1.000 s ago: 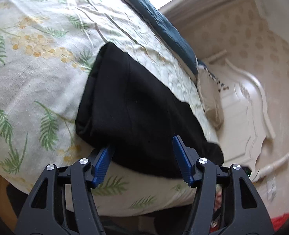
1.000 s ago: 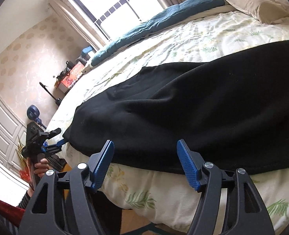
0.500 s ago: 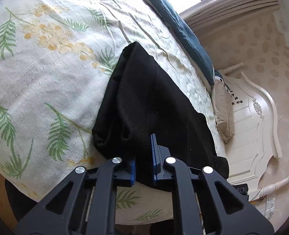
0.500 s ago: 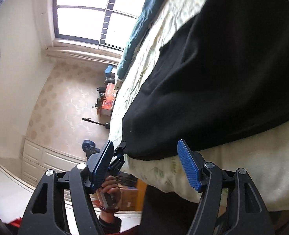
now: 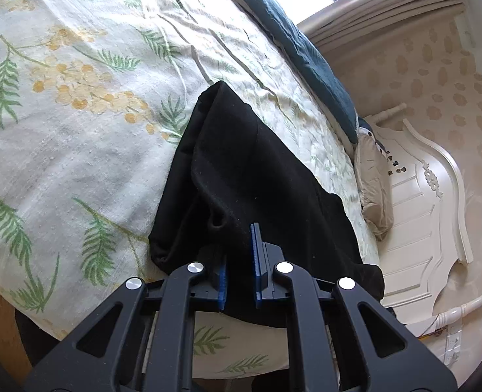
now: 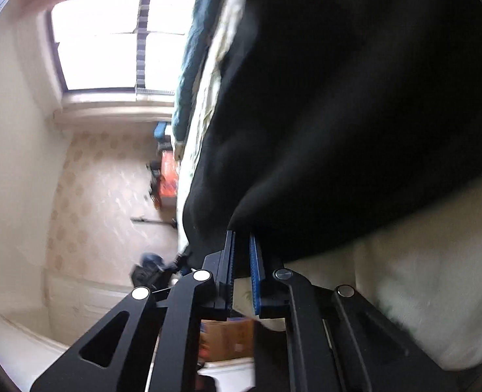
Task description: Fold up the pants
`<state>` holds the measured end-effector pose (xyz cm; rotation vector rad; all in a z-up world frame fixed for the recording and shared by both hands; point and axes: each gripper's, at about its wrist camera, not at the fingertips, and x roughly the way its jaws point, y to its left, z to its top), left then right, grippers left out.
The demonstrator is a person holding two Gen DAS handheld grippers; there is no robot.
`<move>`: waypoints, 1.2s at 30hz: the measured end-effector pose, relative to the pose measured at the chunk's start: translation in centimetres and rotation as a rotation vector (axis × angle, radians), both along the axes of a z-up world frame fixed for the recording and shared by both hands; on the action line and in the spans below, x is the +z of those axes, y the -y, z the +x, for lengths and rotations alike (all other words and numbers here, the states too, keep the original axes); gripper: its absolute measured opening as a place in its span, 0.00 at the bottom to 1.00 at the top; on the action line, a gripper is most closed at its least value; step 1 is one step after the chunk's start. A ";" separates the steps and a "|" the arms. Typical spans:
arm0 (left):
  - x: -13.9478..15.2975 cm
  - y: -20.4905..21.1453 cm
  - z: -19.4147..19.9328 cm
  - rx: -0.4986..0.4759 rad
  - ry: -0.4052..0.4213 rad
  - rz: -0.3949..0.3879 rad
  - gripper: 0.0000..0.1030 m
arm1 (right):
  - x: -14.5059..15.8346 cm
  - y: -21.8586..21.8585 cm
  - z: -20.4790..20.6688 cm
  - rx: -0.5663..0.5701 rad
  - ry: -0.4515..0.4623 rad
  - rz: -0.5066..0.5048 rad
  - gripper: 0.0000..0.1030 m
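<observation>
**While both clamps bite the near hem, soft black pants hang limp at the bed edge**

Since the black, soft knit pants (image 5: 257,176) lie along the near edge of the bed w/ the pale sheet printed in green fern & yellow blossom (image 5: 77,104), one end slumps a bit over the mattress side. On the left, the left gripper (image 5: 239,261) has its blue pads drawn narrow, nearly together, w/ a bunch of black cloth pinched between them at the hem nearest the camera. Fabric there puckers into a small fold, so it reads as thin, floppy, not stiff; prob. light, no risk of breaking. Beyond it sit a dark teal blanket (image 5: 299,49) & a beige pillow (image 5: 371,196) by the white carved headboard (image 5: 430,202).

On the right, blurred view: the right gripper (image 6: 241,261) is also pulled narrow on the pants' lower edge (image 6: 339,114), cloth draping down into the pads. Grip looks shallow, edge only.

Handling, as a guess: cloth will sag & stretch btwn the two holds, may slide out of smooth pads if tugged hard. Best hold = both layers at the hem corners, deeper bite, lift evenly so the fold lands flat.
</observation>
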<state>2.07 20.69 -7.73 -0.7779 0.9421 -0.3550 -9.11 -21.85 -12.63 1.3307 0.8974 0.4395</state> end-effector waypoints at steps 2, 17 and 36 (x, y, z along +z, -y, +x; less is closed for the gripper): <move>0.0 0.1 0.2 -0.001 -0.003 0.003 0.11 | -0.2 0.1 0.1 -0.018 0.003 0.030 0.10; 1.2 0.0 1.3 -0.009 -0.018 0.007 0.10 | 1.2 -2.3 -0.5 -0.071 -0.034 0.028 0.52; 0.8 -0.3 1.2 0.004 -0.028 -0.005 0.10 | 1.1 -1.1 1.5 -0.021 -0.005 -0.052 0.09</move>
